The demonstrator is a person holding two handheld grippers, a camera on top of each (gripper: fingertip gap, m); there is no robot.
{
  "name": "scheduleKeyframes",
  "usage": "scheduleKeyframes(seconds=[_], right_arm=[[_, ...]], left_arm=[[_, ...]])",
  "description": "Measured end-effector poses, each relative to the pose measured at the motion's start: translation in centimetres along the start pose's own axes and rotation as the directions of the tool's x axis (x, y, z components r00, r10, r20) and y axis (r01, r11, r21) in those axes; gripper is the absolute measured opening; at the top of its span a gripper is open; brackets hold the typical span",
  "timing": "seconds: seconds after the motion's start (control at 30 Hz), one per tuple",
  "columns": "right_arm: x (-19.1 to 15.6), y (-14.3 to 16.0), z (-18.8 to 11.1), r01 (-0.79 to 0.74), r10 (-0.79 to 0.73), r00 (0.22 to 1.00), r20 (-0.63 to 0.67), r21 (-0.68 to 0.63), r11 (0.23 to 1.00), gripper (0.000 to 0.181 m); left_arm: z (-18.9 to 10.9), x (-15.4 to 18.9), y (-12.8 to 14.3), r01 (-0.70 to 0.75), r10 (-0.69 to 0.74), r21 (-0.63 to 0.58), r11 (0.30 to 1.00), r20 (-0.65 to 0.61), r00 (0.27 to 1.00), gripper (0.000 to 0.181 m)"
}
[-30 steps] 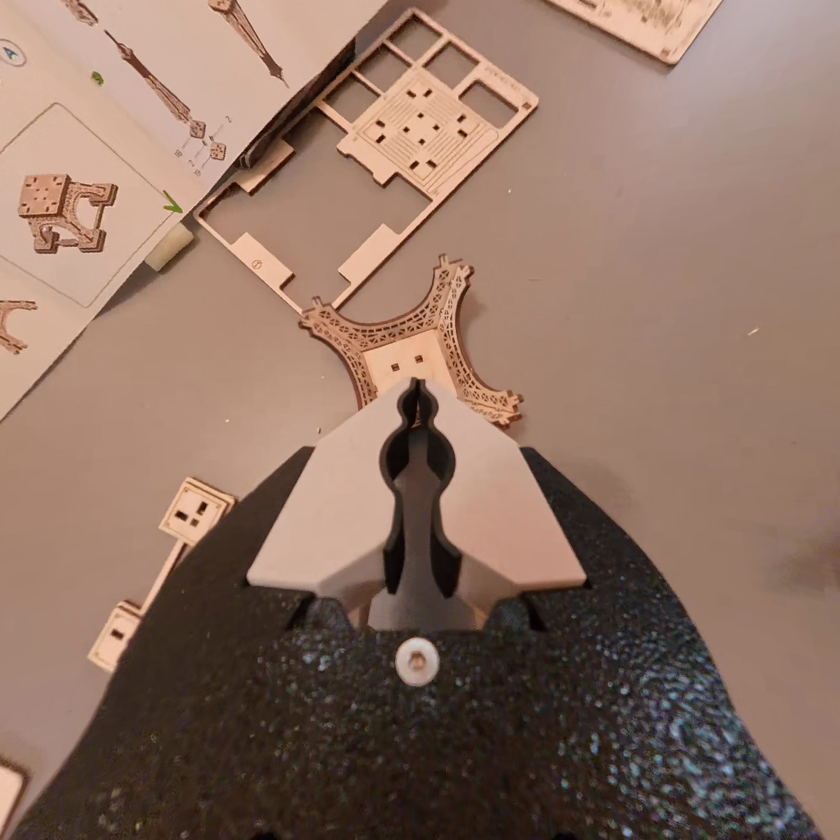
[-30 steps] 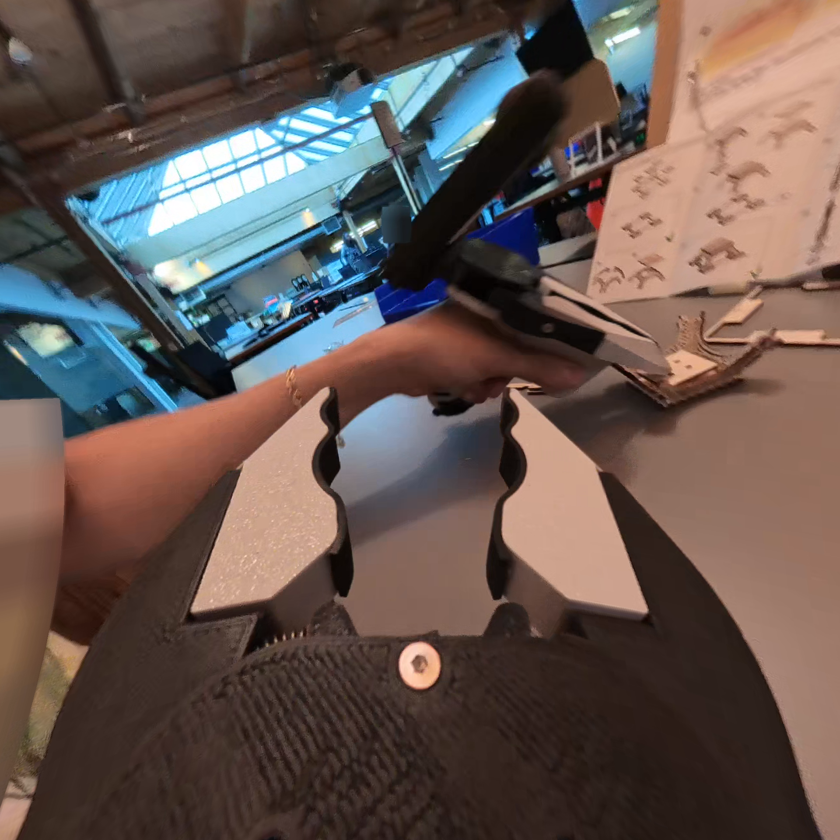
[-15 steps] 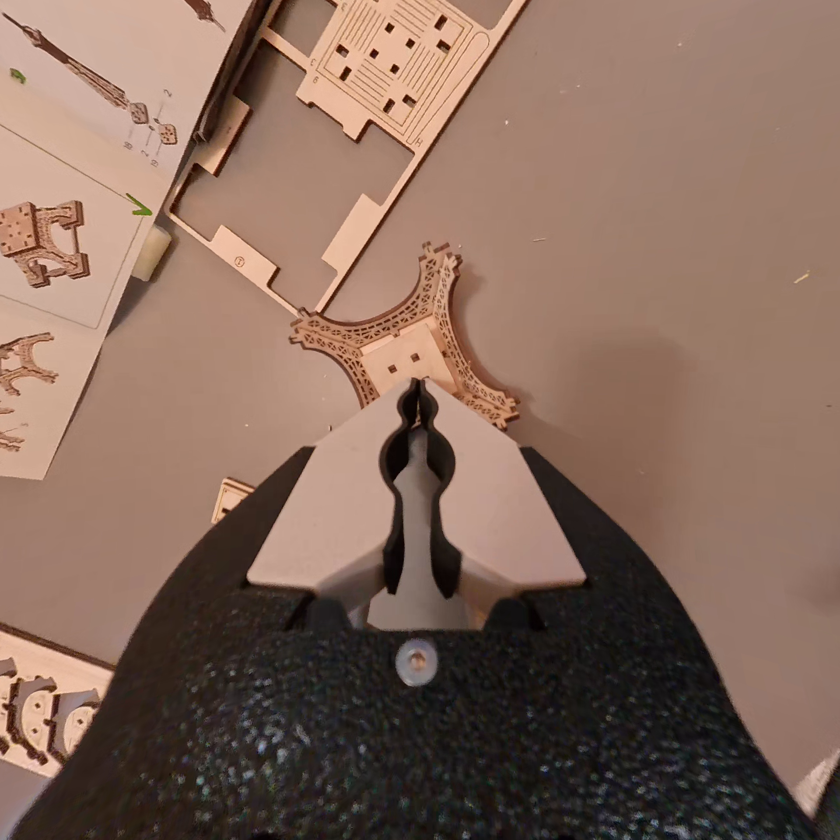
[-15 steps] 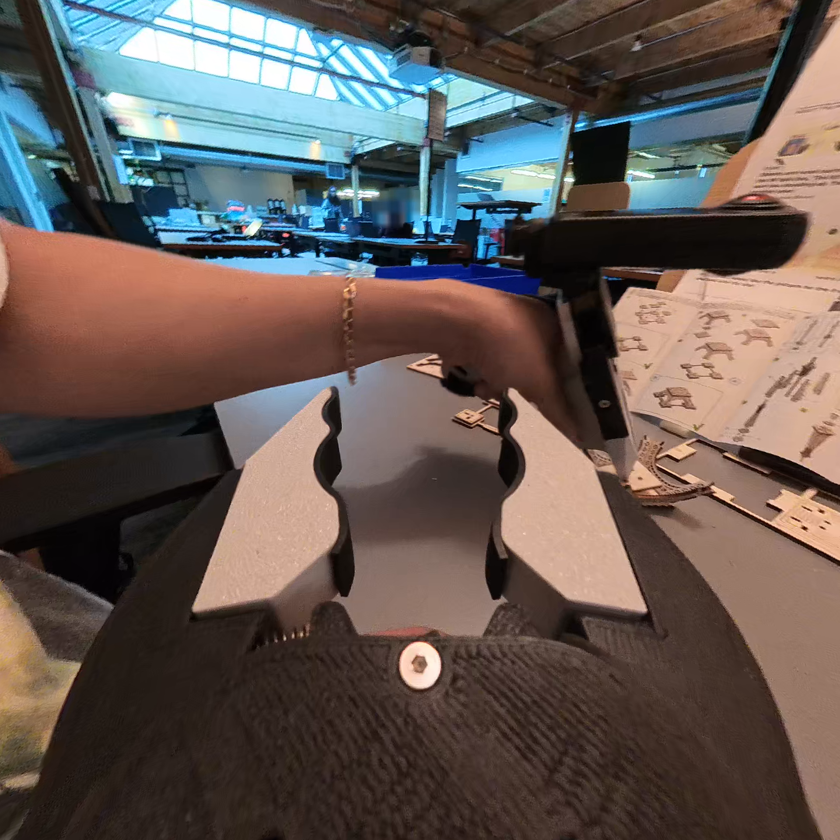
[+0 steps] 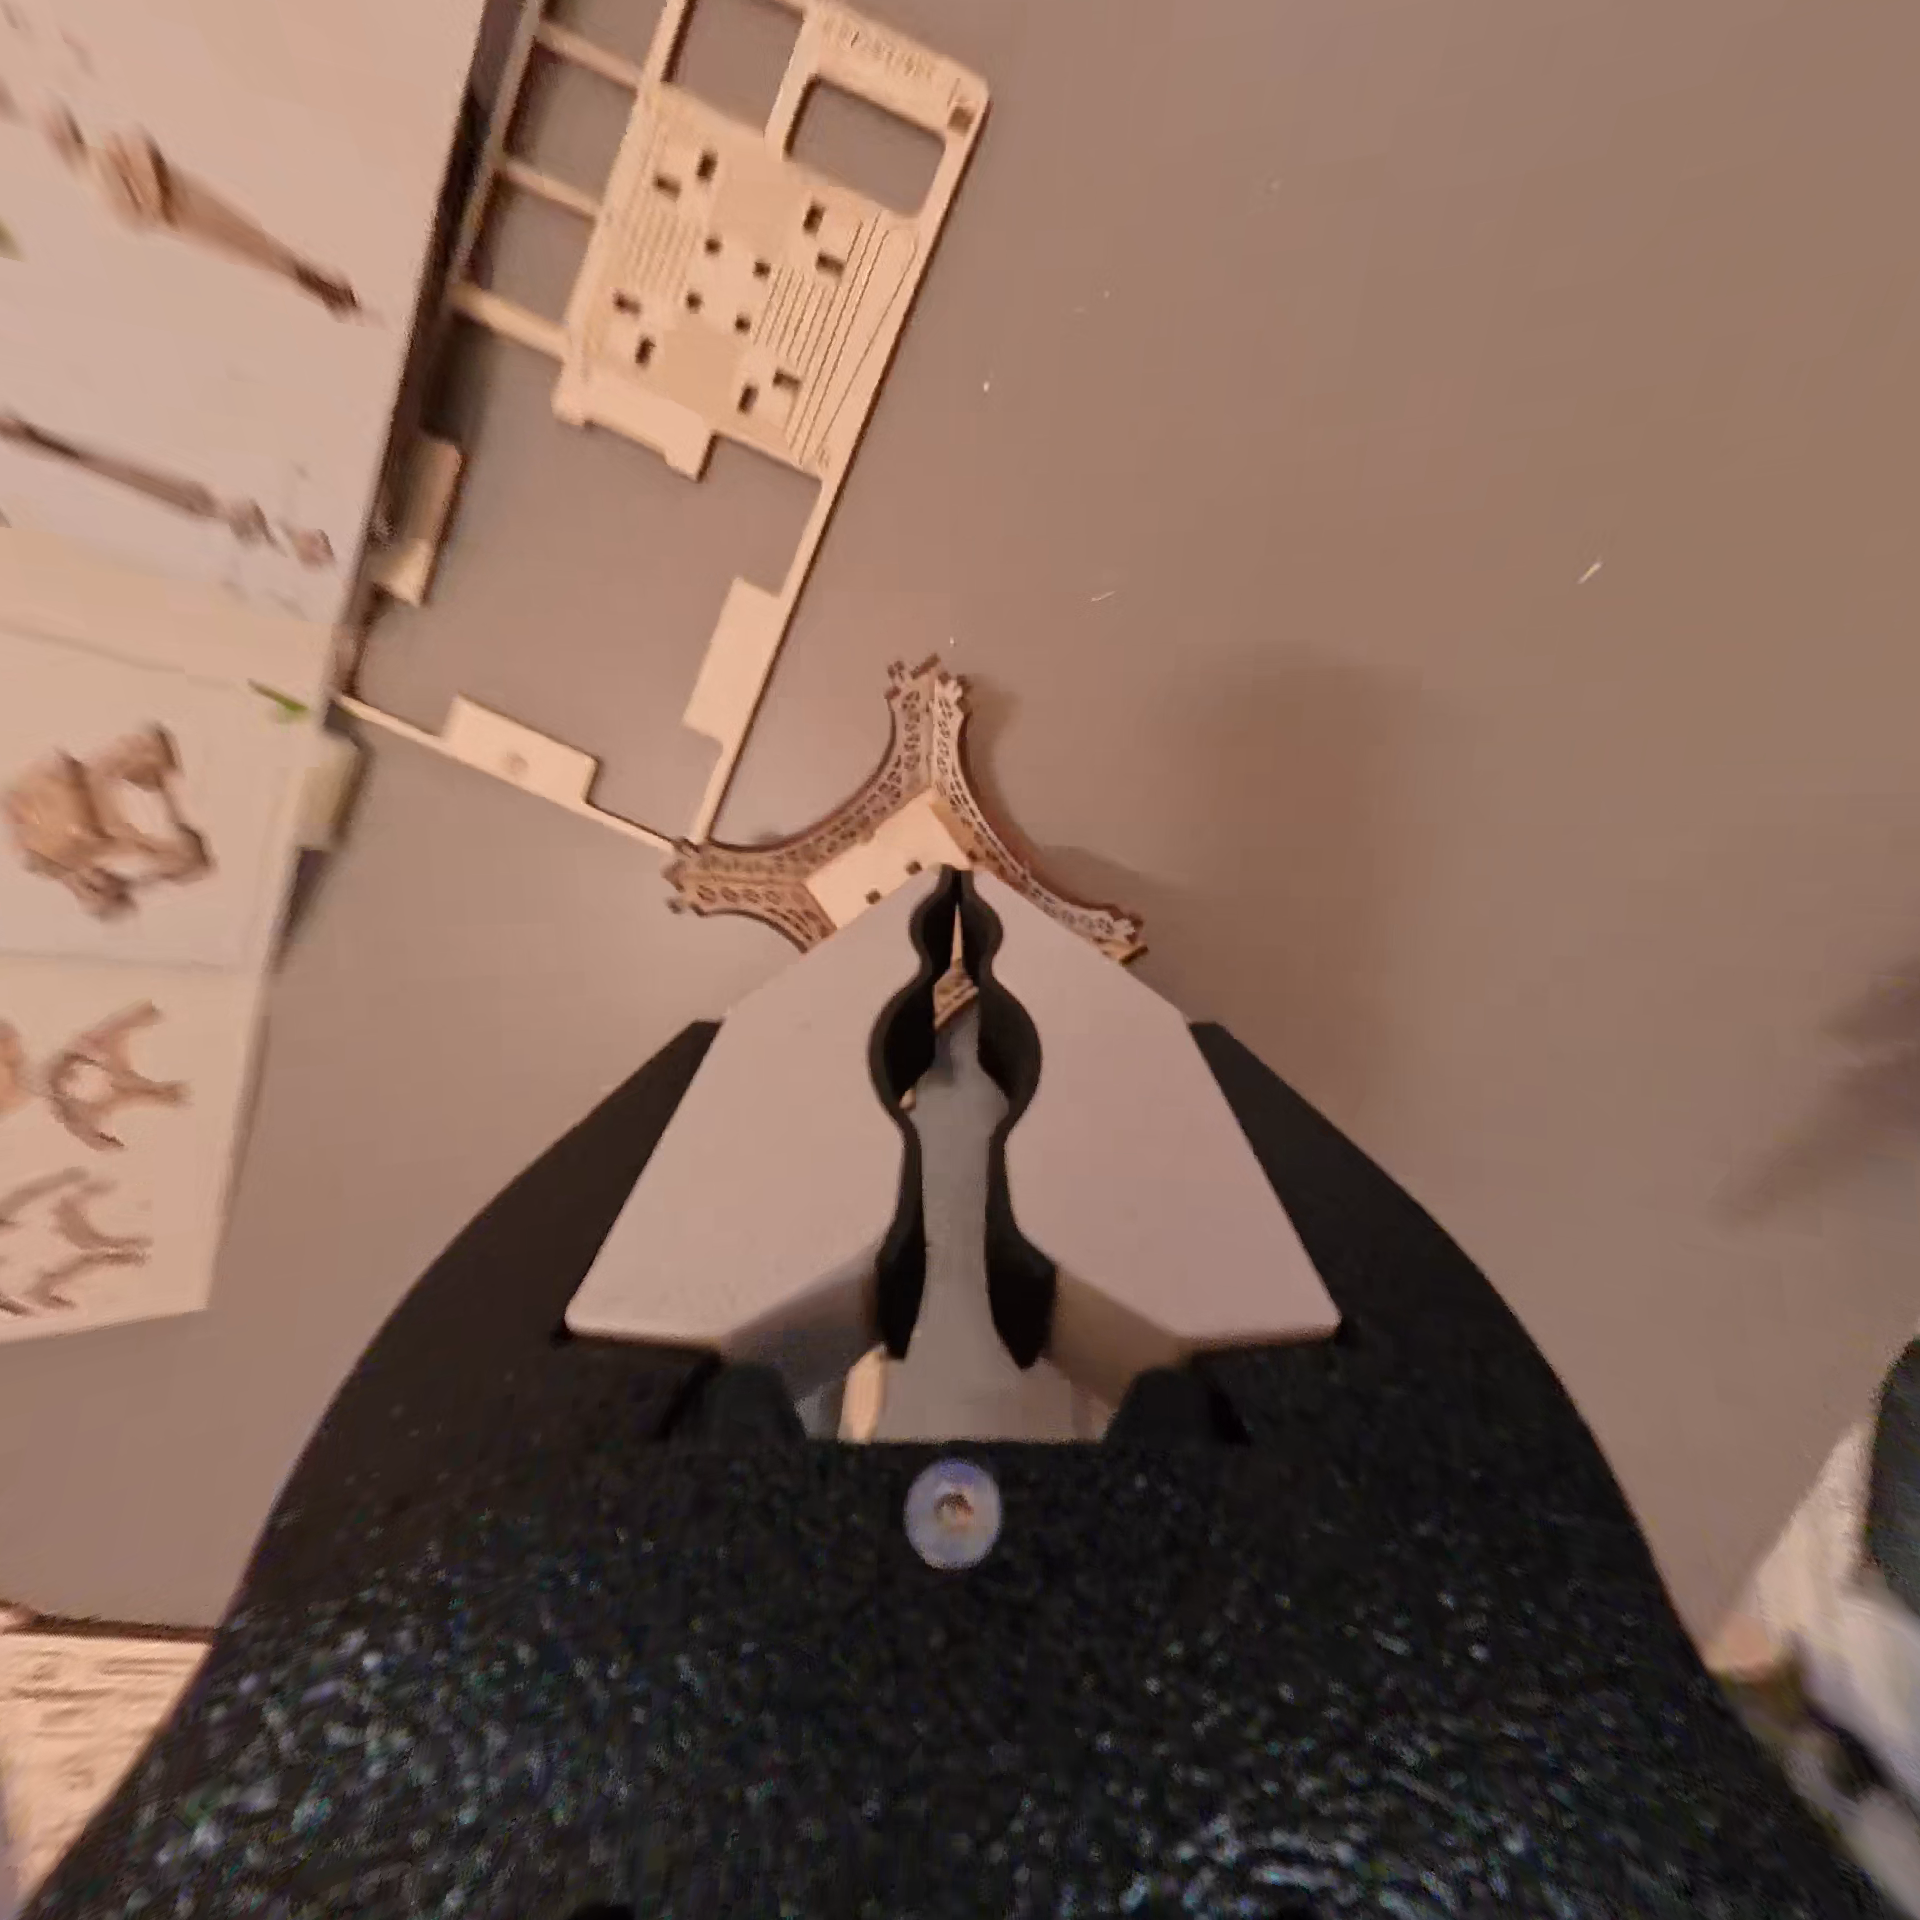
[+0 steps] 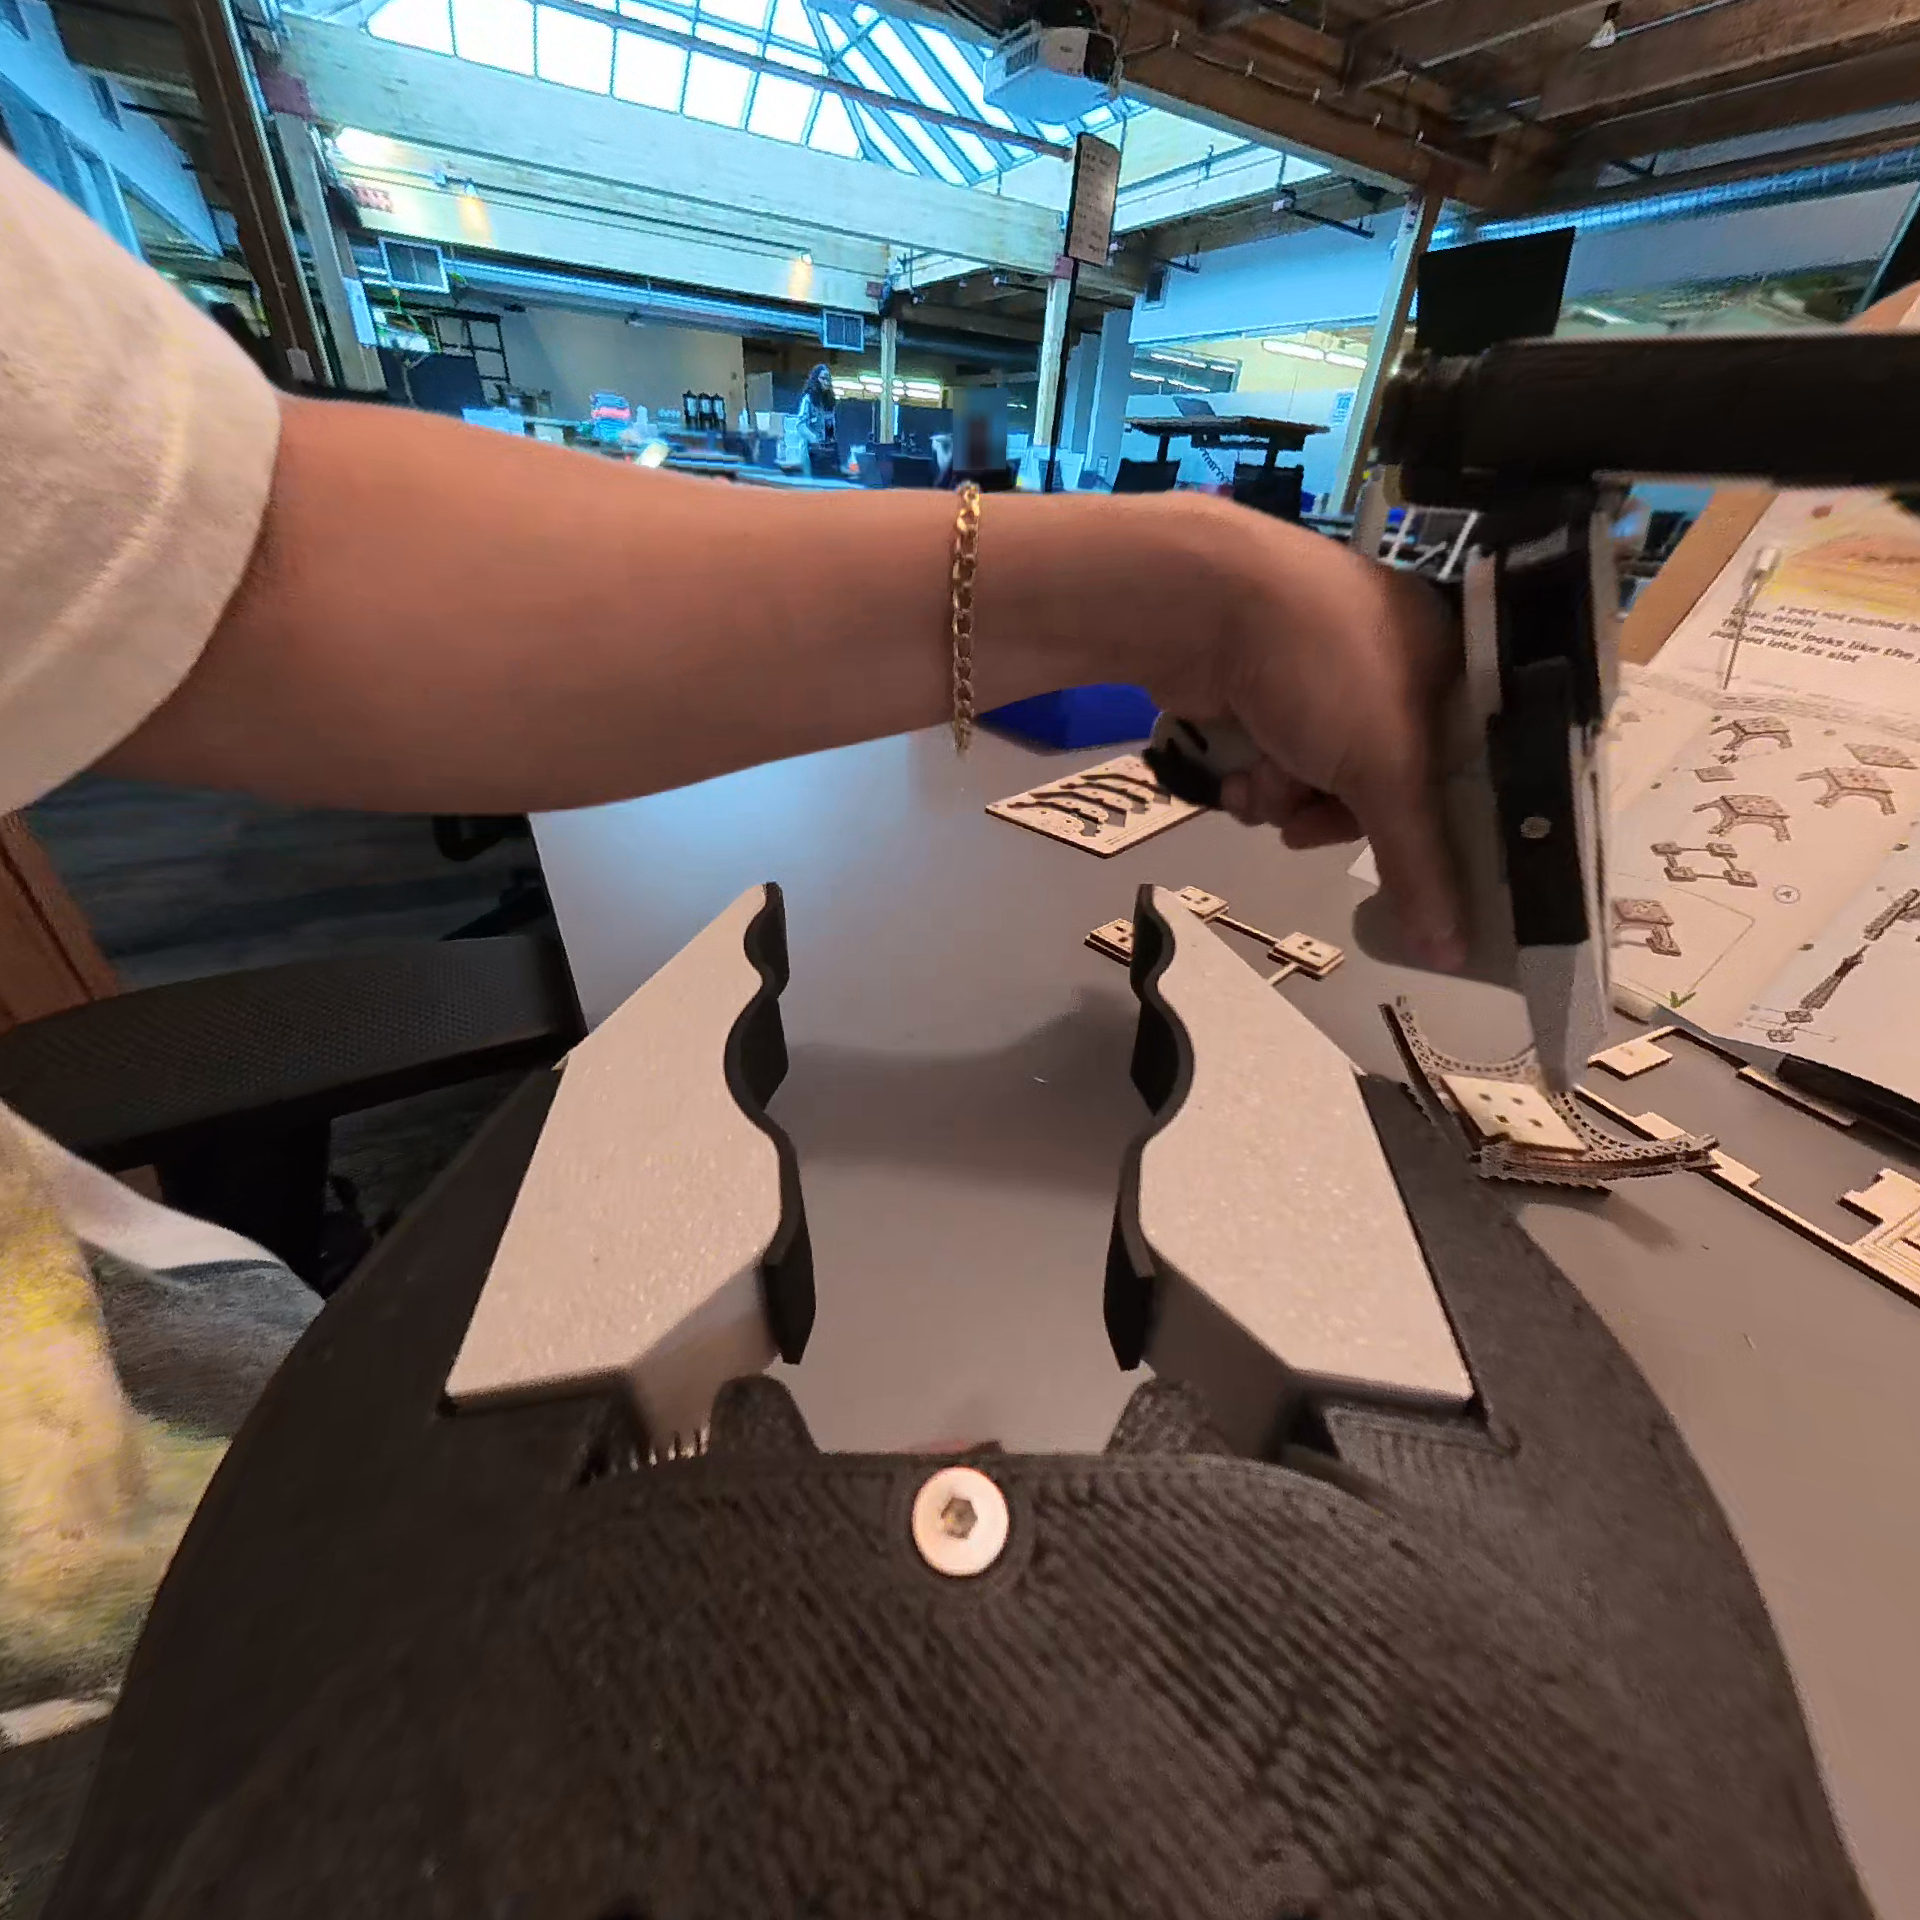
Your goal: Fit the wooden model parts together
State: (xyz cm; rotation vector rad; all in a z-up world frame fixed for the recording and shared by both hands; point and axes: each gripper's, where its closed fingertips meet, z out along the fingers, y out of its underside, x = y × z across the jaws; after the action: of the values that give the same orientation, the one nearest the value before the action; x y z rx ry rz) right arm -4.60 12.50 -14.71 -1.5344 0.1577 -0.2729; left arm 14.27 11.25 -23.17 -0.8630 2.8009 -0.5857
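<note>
A wooden lattice tower base with a square slotted top plate rests on the grey table. My left gripper is shut on its near edge, and part of the lattice shows through the gap between the fingers. In the right wrist view the same gripper points straight down with its tips on the base. My right gripper is open and empty, held low over the table to the left of the base.
A punched-out wooden sheet lies just beyond the base, and the instruction sheets are on the left. A small part of linked squares and another parts sheet lie farther back. A person's forearm crosses the right wrist view.
The left gripper has swung from slanted to pointing straight down, bringing the base from tilted in the air to the table. The right gripper has stayed open while its view shifted.
</note>
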Motion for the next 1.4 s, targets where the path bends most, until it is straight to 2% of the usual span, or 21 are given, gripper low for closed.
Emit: scheduleKeyframes(seconds=[0.03, 0.1, 0.17, 0.33, 0.43, 0.53, 0.67, 0.77, 1.13, 1.33, 1.4], right_arm=[[0.0, 0.0, 0.0, -0.001, 0.001, 1.000, 0.001, 0.001, 1.000, 0.065], [0.0, 0.0, 0.0, -0.008, 0.008, 1.000, 0.005, 0.001, 1.000, 0.065], [0.0, 0.0, 0.0, -0.011, 0.011, 1.000, 0.006, 0.003, 1.000, 0.064], [0.0, 0.3, 0.2, -0.013, 0.014, 1.000, 0.016, -0.021, 1.000, 0.064], [0.1, 0.3, 0.2, -0.027, 0.028, 0.999, 0.016, -0.019, 0.999, 0.062], [0.3, 0.1, 0.1, -0.045, 0.045, 0.999, 0.016, -0.005, 0.999, 0.060], [0.6, 0.0, 0.0, -0.073, 0.073, 0.997, 0.017, 0.005, 0.997, 0.059], [0.6, -0.1, -0.1, -0.078, 0.078, 0.997, 0.023, 0.009, 0.997, 0.058], [0.0, 0.2, 0.2, -0.031, 0.032, 0.999, 0.028, -0.015, 0.999, 0.058], [0.1, 0.2, 0.2, -0.043, 0.044, 0.999, 0.031, -0.011, 0.999, 0.058], [0.2, 0.1, 0.2, -0.051, 0.052, 0.998, 0.032, -0.009, 0.999, 0.057]], left_arm=[[-0.3, -0.3, 0.0, -0.080, 0.081, -0.015, 0.997, 0.015, 0.997, 0.000], [-0.5, -1.0, 0.6, -0.294, 0.297, -0.074, 0.953, 0.035, 0.954, 0.000], [-0.4, -0.6, 0.7, -0.478, 0.478, -0.067, 0.876, -0.018, 0.878, 0.000], [-0.5, -0.5, -0.9, -0.603, 0.598, -0.031, 0.797, -0.105, 0.795, 0.005], [0.2, -0.7, -0.5, -0.649, 0.625, -0.075, 0.757, -0.203, 0.754, 0.011], [0.6, -0.7, 0.1, -0.695, 0.650, -0.107, 0.711, -0.280, 0.707, 0.000], [0.7, -0.6, 0.8, -0.720, 0.653, -0.145, 0.679, -0.328, 0.682, 0.000], [1.0, -1.1, 1.4, -0.745, 0.678, -0.188, 0.640, -0.318, 0.663, 0.000], [1.7, -1.1, 1.8, -0.753, 0.695, -0.205, 0.625, -0.295, 0.656, 0.000], [1.6, -1.3, 1.7, -0.786, 0.736, -0.243, 0.568, -0.277, 0.617, 0.000], [1.3, -1.2, 1.2, -0.783, 0.736, -0.226, 0.580, -0.266, 0.622, 0.000]])
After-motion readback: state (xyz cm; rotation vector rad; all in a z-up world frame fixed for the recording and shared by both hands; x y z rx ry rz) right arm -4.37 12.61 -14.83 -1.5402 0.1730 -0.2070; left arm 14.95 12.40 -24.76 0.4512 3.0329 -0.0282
